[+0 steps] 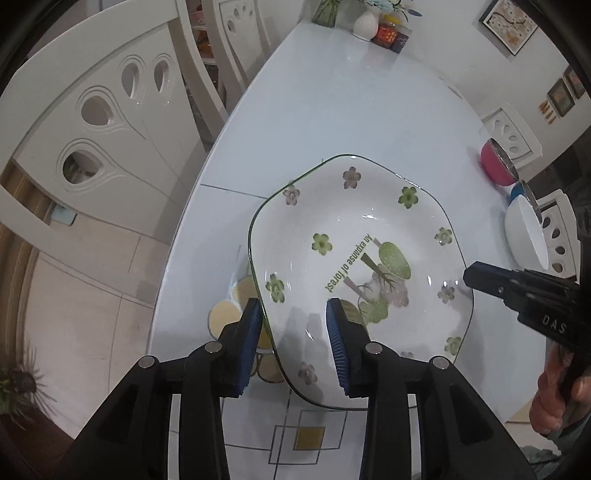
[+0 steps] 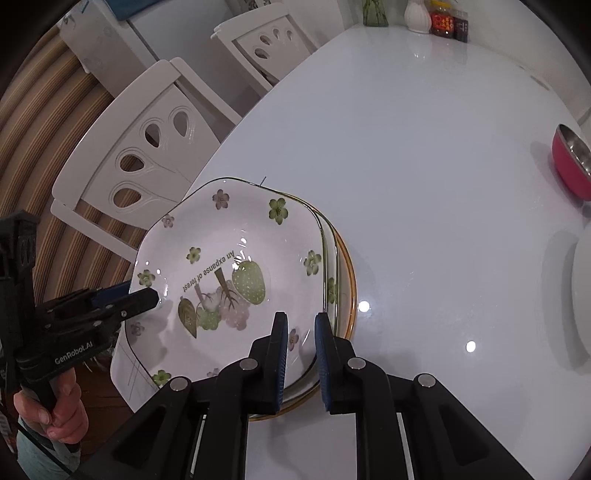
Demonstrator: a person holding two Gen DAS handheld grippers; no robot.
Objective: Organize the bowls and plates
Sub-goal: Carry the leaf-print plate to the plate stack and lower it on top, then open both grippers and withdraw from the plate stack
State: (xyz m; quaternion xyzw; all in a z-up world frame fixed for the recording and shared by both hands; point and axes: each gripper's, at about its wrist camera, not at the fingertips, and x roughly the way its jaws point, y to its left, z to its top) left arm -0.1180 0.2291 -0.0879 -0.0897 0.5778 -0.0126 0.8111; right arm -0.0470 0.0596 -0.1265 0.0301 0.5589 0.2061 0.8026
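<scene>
On the white table [image 2: 424, 155] I see the flowered plate [image 2: 229, 266] stacked on other plates near the edge. My left gripper [image 1: 293, 314] straddles its rim, pads spread off it; my right gripper [image 2: 301, 325] pinches its opposite rim.

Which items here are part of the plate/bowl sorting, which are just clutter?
Job:
floral plate
orange-rimmed plate beneath it
pink bowl
blue bowl
white bowl

Lying about:
white vase
jars
chairs
</scene>
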